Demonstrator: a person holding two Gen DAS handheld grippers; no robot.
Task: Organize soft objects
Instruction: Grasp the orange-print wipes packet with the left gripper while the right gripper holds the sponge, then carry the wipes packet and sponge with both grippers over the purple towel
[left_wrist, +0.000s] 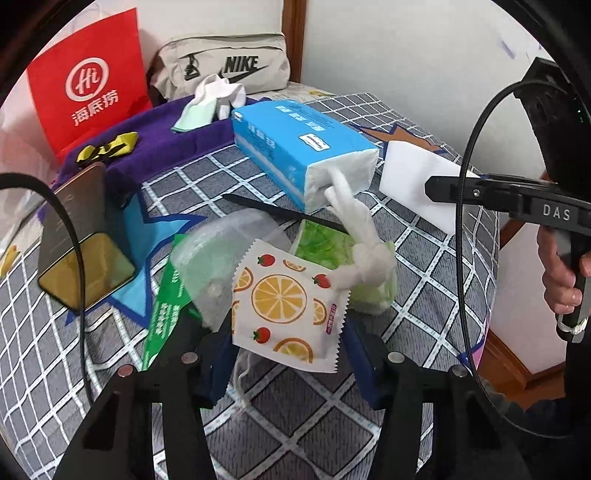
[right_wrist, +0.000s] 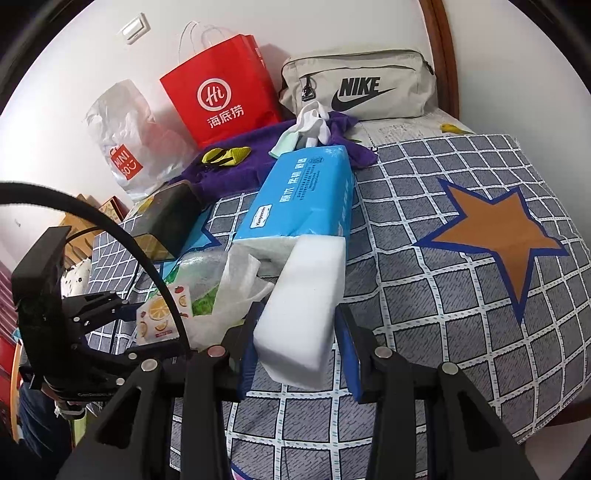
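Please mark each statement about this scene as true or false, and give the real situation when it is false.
1. The right gripper holds a white foam block. True.
2. The blue tissue pack lies inside the red paper bag. False: it lies on the checked bedcover, in front of the bag.
3. A sachet printed with orange slices is between the fingers of the left gripper. True.
4. The grey Nike pouch stands at the back, near the wall. True.
5. The white socks rest on the orange star. False: they rest on the purple towel.
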